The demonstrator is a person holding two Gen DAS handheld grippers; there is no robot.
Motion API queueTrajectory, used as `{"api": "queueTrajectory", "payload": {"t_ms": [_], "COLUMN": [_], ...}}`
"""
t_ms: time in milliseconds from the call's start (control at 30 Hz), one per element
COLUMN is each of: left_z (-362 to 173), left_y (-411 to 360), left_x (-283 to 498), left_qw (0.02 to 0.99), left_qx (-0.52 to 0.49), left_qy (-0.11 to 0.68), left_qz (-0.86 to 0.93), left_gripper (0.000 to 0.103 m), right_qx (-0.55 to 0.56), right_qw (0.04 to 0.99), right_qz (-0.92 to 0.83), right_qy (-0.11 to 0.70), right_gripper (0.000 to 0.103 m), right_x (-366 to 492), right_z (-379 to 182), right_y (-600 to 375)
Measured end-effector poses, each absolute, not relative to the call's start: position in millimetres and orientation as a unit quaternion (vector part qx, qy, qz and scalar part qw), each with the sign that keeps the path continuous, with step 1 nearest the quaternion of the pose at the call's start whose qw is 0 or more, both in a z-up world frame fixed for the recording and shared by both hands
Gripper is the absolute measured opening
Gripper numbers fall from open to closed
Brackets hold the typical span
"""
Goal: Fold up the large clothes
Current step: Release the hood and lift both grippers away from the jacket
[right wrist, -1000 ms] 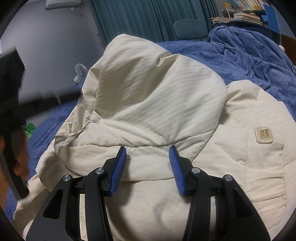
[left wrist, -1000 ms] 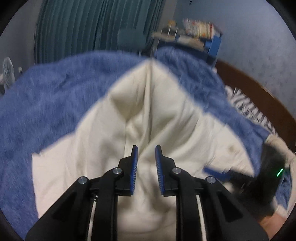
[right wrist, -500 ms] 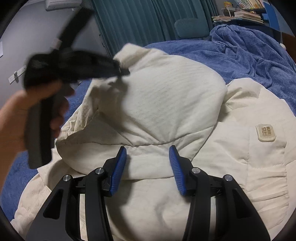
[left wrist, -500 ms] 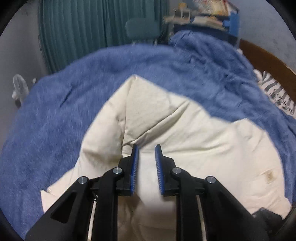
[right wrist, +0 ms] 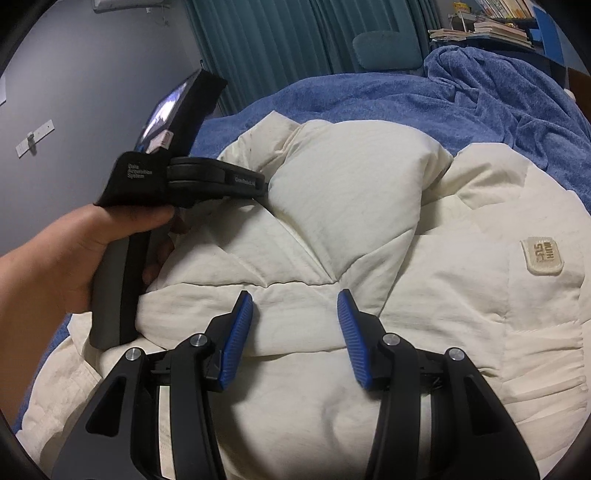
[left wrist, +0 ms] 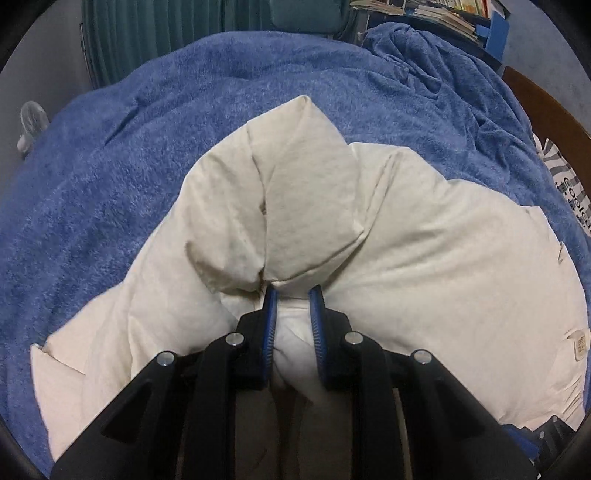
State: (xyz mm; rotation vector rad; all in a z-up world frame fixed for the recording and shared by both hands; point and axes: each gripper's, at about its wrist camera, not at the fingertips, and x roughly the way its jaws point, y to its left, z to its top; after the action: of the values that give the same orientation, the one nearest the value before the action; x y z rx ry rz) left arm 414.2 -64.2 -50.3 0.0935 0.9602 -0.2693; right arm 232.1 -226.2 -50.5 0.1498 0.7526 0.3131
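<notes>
A cream quilted jacket lies spread on a blue blanket, part of it folded over its middle. My left gripper is shut on a bunched piece of the jacket's fabric, which fills the gap between its blue pads. In the right wrist view, a hand holds that left gripper, whose tips pinch the folded-over flap of the jacket. My right gripper hovers low over the near part of the jacket, open, with nothing pinched. A label patch shows on the right.
The blue blanket covers the bed and bunches up at the far right. Behind stand teal curtains, a chair and stacked books. A wooden headboard and a striped cloth are on the right.
The left gripper has swung in and down with the jacket's fabric, laying the flap over the jacket's middle. The right gripper has kept still and open.
</notes>
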Motion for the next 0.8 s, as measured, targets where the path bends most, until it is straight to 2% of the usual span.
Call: {"api": "queueTrajectory", "payload": {"t_ms": [167, 300, 467, 600, 667, 700, 733, 800], "left_z": [-15, -2, -31, -54, -47, -40, -36, -27], "left_y": [-63, -42, -26, -16, -20, -23, -23, -23], "left_x": [385, 340, 300, 292, 293, 291, 286, 277], "left_qw": [0.898, 0.895, 0.887, 0.886, 0.884, 0.884, 0.886, 0.889], "left_qx": [0.064, 0.038, 0.061, 0.033, 0.037, 0.043, 0.049, 0.061], "left_qy": [0.411, 0.408, 0.428, 0.435, 0.441, 0.442, 0.440, 0.434], "left_qz": [-0.145, -0.178, -0.164, -0.159, -0.149, -0.144, -0.141, -0.135], "left_gripper": [0.016, 0.016, 0.017, 0.017, 0.017, 0.017, 0.017, 0.020], "right_qx": [0.081, 0.084, 0.083, 0.076, 0.076, 0.078, 0.076, 0.060], "right_qw": [0.915, 0.915, 0.915, 0.916, 0.920, 0.922, 0.926, 0.932], "right_qz": [0.153, 0.154, 0.153, 0.151, 0.146, 0.145, 0.141, 0.131], "right_qy": [0.365, 0.364, 0.364, 0.363, 0.357, 0.349, 0.342, 0.334], "right_gripper": [0.046, 0.046, 0.046, 0.046, 0.053, 0.065, 0.073, 0.074], "right_x": [232, 232, 233, 231, 227, 223, 219, 211], "right_z": [-52, -53, -53, -51, -42, -35, -28, -14], "right_y": [-229, -230, -230, -227, -227, -227, -227, -225]}}
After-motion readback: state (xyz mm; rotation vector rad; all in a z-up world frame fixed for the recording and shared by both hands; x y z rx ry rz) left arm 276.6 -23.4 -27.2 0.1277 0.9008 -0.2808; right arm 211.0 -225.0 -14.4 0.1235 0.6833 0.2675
